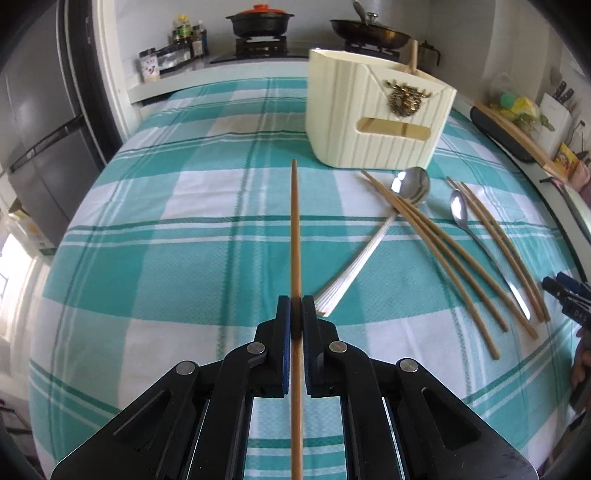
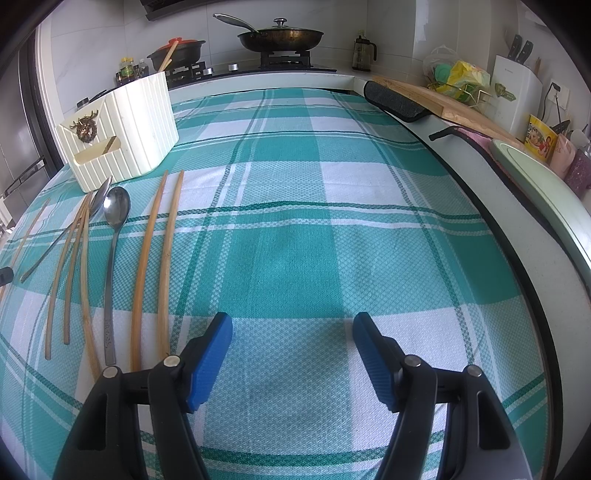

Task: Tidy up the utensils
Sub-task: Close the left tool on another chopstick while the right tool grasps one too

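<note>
Right gripper (image 2: 291, 354) low in view, jaws standing apart with nothing between, over a green-and-white checked cloth (image 2: 295, 236) on the surface. Left of the jaws: two chopsticks (image 2: 155, 266) side by side, then a steel spoon (image 2: 112, 258), then more chopsticks (image 2: 70, 273). Ahead and far left: a cream utensil holder (image 2: 125, 129), upright.

checked tablecloth (image 2: 295, 258), frying pan (image 2: 280, 38), clay pot (image 1: 260, 22), knife block (image 2: 515, 88)
</note>
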`<action>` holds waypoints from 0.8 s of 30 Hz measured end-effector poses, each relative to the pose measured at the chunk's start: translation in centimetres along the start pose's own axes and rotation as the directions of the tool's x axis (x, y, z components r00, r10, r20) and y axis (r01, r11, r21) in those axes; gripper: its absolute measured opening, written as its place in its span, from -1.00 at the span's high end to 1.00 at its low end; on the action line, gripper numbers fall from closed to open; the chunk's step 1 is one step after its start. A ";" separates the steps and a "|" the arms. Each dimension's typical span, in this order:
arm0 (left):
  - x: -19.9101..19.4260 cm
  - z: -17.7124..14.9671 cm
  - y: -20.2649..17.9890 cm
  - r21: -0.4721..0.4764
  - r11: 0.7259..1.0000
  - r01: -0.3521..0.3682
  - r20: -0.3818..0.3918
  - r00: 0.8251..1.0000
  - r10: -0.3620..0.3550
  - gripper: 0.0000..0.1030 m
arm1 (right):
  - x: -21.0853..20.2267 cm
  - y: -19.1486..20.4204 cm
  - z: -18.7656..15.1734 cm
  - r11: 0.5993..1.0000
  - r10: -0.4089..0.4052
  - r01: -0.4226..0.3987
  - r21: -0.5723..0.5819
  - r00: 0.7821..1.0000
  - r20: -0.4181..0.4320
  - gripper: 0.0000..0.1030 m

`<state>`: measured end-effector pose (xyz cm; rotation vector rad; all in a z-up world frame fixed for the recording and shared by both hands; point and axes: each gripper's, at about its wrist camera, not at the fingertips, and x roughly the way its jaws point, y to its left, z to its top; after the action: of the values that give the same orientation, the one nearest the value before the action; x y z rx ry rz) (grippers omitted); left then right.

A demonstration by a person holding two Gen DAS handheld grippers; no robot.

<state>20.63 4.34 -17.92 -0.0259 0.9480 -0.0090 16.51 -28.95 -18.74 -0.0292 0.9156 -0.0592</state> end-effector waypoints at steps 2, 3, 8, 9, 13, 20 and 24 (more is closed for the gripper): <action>0.8 -0.3 1.8 -0.027 1.000 -0.001 -0.024 1.000 0.001 0.92 | -0.1 -0.1 0.0 1.000 0.009 -0.009 0.006 1.000 0.001 -0.35; 1.2 -0.4 2.5 -0.036 0.999 -0.003 -0.033 0.999 0.002 0.92 | -0.2 -0.3 0.1 0.999 0.027 -0.028 0.016 1.000 0.004 -0.36; 2.0 -1.1 3.2 -0.010 1.000 -0.021 -0.035 0.999 0.021 0.86 | -1.6 0.6 2.8 0.972 0.234 -0.234 0.019 0.972 0.025 -0.19; 2.1 -1.1 3.1 -0.004 1.000 -0.026 -0.033 0.999 0.026 0.74 | -1.4 1.6 3.5 0.964 0.263 -0.264 -0.021 0.965 -0.004 -0.05; 2.3 -1.0 3.2 0.003 0.999 -0.033 -0.029 0.999 0.033 0.32 | 0.7 4.8 5.0 0.947 0.276 -0.294 -0.129 0.951 -0.139 0.36; 1.9 -1.5 3.6 0.012 1.000 -0.028 -0.019 0.999 0.028 0.24 | 2.1 6.6 4.3 0.949 0.184 -0.228 -0.216 0.961 -0.204 0.76; 1.8 -1.6 4.1 0.010 1.000 -0.027 -0.029 0.999 0.027 0.22 | 1.4 4.8 3.9 0.981 0.112 -0.140 -0.133 0.974 -0.199 0.87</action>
<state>20.41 8.41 -20.40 -0.0038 0.9775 0.0107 20.63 -24.21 -17.69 -0.1035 1.1102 0.1260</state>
